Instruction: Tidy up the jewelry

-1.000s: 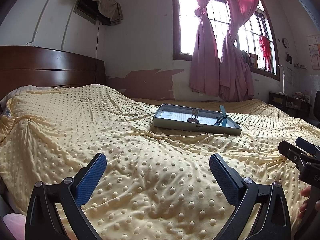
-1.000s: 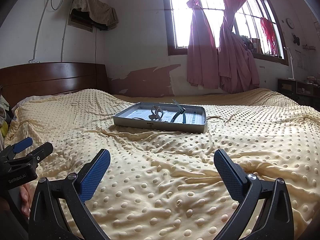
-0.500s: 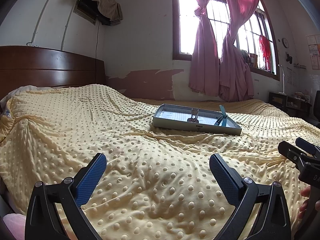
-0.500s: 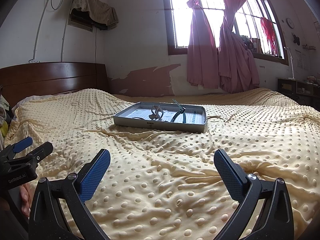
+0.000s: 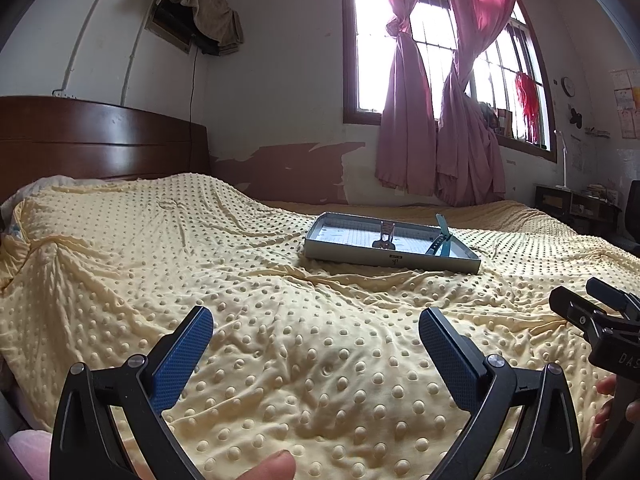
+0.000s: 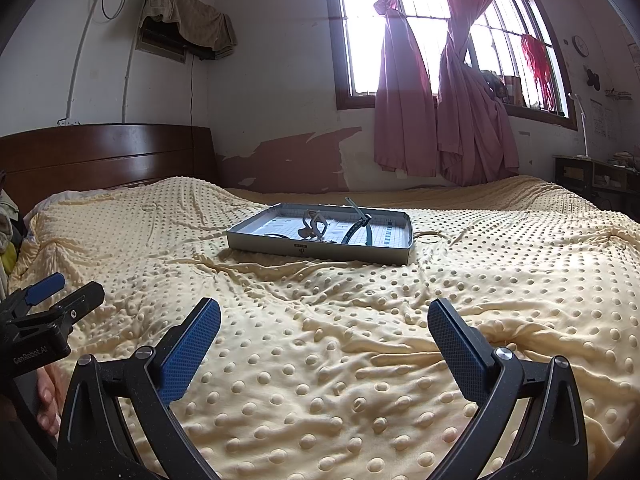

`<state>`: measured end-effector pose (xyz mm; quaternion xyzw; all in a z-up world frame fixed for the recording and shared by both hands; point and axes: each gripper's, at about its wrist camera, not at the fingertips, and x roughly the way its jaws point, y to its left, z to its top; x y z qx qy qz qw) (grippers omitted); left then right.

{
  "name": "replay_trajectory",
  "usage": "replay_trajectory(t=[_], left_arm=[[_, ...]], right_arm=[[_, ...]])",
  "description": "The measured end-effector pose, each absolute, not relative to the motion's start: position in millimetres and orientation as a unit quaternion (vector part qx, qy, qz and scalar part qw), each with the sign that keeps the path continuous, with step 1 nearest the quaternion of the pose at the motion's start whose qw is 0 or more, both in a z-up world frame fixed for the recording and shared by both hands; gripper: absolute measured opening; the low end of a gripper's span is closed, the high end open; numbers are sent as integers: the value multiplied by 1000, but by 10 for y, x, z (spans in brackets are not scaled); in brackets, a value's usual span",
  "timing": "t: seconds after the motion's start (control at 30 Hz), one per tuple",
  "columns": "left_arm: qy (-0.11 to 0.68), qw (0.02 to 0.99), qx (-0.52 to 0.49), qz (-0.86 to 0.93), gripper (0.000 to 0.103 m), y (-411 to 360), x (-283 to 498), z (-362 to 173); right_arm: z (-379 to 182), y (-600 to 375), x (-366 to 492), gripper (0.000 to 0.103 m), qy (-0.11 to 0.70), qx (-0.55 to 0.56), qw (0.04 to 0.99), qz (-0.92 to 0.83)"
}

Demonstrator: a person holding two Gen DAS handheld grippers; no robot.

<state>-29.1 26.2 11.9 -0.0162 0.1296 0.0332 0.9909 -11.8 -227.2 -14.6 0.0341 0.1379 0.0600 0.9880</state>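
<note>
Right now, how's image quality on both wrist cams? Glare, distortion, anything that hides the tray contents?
Left wrist view: window blown out white, strong fisheye bend with dark corners; tray sharp but seen edge-on, contents small. Right wrist view: same blown window plus a hazy flare across the wall beneath it; tray slightly more open to view, items still too small to identify. Both tongs, left and right, crisp, no motion blur.

My bed (image 6: 280,360) wears a yellow dotted blanket (image 5: 280,360) — a shallow grey tray (image 6: 320,250) sits on it mid-bed, toward the far edge, a thin loop (image 6: 427,237) just beside its right end.
</note>
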Motion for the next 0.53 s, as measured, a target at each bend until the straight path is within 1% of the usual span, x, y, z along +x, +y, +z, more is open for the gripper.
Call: replay_trajectory(t=[0.13,0.53], left_arm=[[127,991,10,38,103,199,-301,132],[124,991,11,44,103,212,-309,139]], right_arm=[[-143,-2272,-122,102,138,34,988,60],[-139,-2271,-130,102,139,32,988,60]])
